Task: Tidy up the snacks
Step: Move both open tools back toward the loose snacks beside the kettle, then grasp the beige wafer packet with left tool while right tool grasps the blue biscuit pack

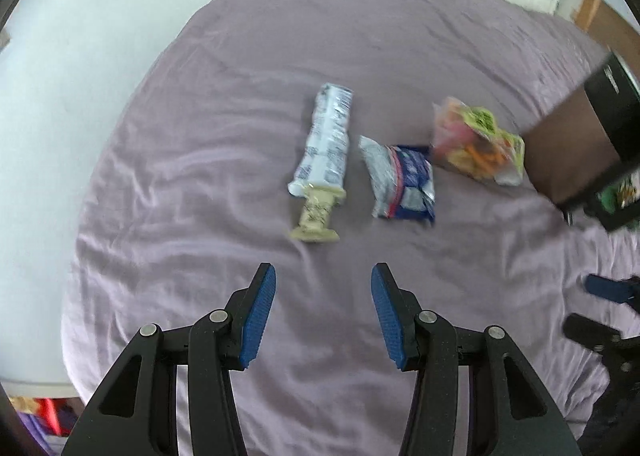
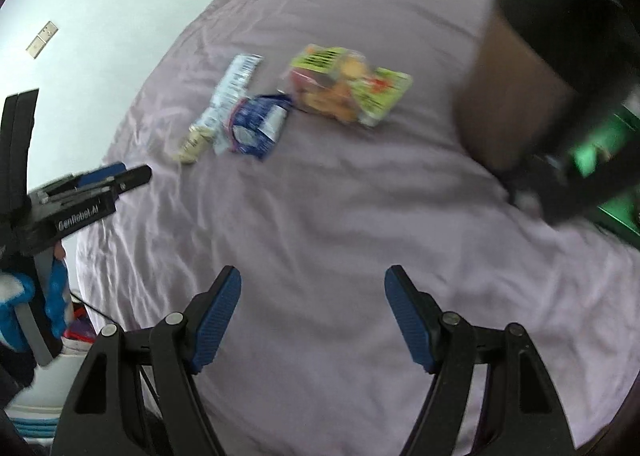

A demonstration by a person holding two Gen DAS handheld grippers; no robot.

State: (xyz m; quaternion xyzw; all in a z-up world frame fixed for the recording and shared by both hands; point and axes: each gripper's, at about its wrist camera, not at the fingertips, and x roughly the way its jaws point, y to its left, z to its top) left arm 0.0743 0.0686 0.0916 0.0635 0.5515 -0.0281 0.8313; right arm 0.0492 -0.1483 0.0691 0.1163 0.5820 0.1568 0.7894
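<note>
Currently, both grippers hover above a bed (image 1: 200,136) covered with a wrinkled lilac sheet, and neither holds anything. The left gripper (image 1: 323,312) is released: its blue-padded fingers (image 1: 258,320) stand well apart with only sheet between them. Directly ahead of it, slightly to its left, lies a long pale-blue wrapper (image 1: 326,138) with a beige biscuit stack (image 1: 316,218) protruding from its near end. Just to the right of that, ahead of the right finger, lies a blue-and-white foil packet (image 1: 400,182), close beside the wrapper but not clearly touching it. Farther right and a little beyond sits a clear bag of colourful snacks with a yellow-green label (image 1: 478,144); its near corner is very near the foil packet. A brown box with a black top (image 1: 576,136) stands at the far right of the left gripper's view, beside the colourful bag. The right gripper (image 2: 313,316) is likewise released, jaws spread wide over bare sheet. From its camera the three snacks lie ahead and to the left: the pale wrapper (image 2: 234,84) farthest left, the foil packet (image 2: 256,124) overlapping its edge in this view, and the colourful bag (image 2: 348,88) ahead, near centre. The brown box (image 2: 516,104) rises ahead and to the right. The left gripper (image 2: 116,176) is visible at the left edge. Both views are motion-blurred, so printed text on the packets cannot be read.
</note>
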